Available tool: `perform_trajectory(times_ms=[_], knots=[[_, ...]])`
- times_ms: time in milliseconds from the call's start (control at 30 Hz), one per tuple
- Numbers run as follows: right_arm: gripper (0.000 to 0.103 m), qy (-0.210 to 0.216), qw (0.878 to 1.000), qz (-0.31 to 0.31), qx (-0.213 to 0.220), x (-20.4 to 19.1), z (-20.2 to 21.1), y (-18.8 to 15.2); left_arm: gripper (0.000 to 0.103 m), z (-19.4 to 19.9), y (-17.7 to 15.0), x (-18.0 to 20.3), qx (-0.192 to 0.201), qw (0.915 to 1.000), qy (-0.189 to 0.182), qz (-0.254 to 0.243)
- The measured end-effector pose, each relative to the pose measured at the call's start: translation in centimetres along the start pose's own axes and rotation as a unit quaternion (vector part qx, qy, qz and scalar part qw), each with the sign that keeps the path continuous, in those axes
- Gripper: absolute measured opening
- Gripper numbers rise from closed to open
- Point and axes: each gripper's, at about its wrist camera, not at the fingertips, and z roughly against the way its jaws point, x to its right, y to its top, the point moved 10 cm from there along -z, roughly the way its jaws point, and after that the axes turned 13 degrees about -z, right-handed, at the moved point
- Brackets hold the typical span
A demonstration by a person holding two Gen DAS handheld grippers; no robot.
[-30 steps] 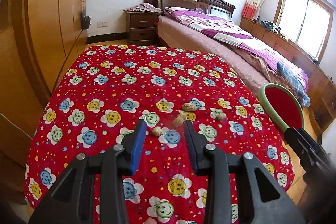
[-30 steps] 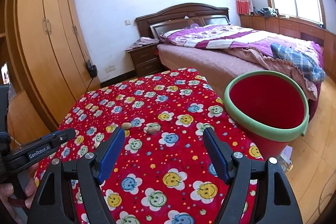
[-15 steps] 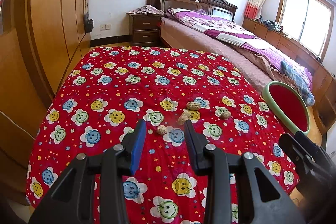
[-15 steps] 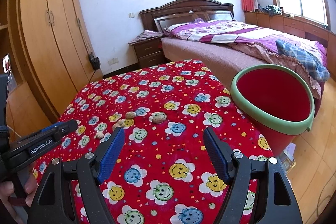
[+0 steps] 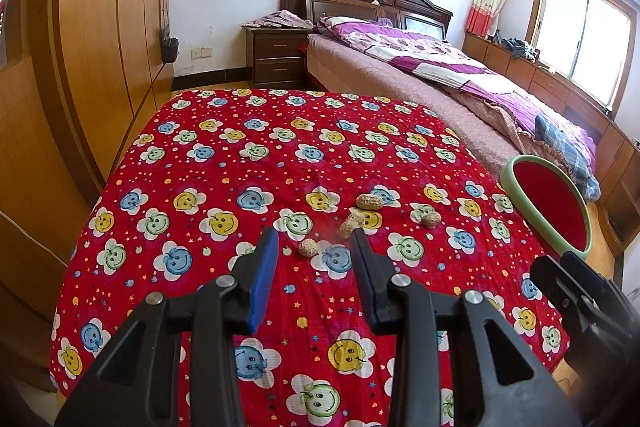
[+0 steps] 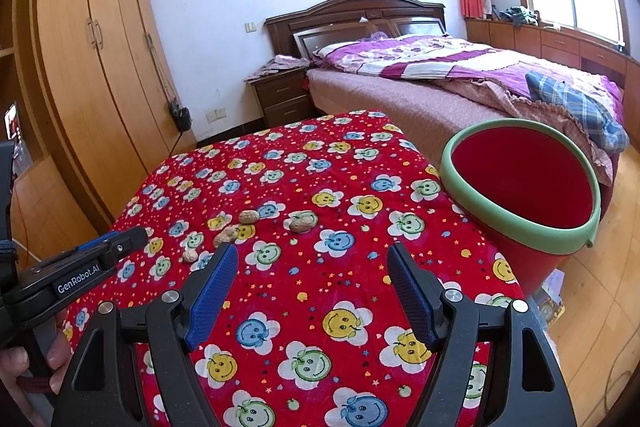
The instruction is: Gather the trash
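Several peanut shells (image 5: pixel 369 201) lie near the middle of a table under a red smiley-flower cloth (image 5: pixel 224 163). My left gripper (image 5: pixel 315 242) hovers just short of them, its jaws partly apart and holding nothing; the nearest small shell (image 5: pixel 308 249) lies on the cloth just past its tips. In the right wrist view the shells (image 6: pixel 302 223) lie ahead and to the left of my right gripper (image 6: pixel 312 255), which is wide open and empty. A red bin with a green rim (image 6: pixel 520 125) stands tilted at the table's right edge; its rim (image 5: pixel 507 183) also shows from the left.
A wooden wardrobe (image 5: pixel 92 27) runs along the left wall. A bed (image 6: pixel 440 75) and a nightstand (image 5: pixel 278 57) stand beyond the table. A person's hand (image 6: pixel 16 367) holds the left gripper's body (image 6: pixel 100 255). The right gripper's body (image 5: pixel 580 299) shows at the right.
Both views shifted slightly in the first half second, then held still. The shells and the bin lie where they were, and neither gripper's jaws changed.
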Motion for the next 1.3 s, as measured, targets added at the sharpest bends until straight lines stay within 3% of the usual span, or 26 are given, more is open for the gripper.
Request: perform_trajectory(times_ms=[1300], knots=[[0.078, 0.000, 1.000, 0.000, 0.000, -0.01, 0.02, 0.04, 0.037, 0.18, 0.42, 0.13, 0.003, 1.0000, 0.000, -0.003]])
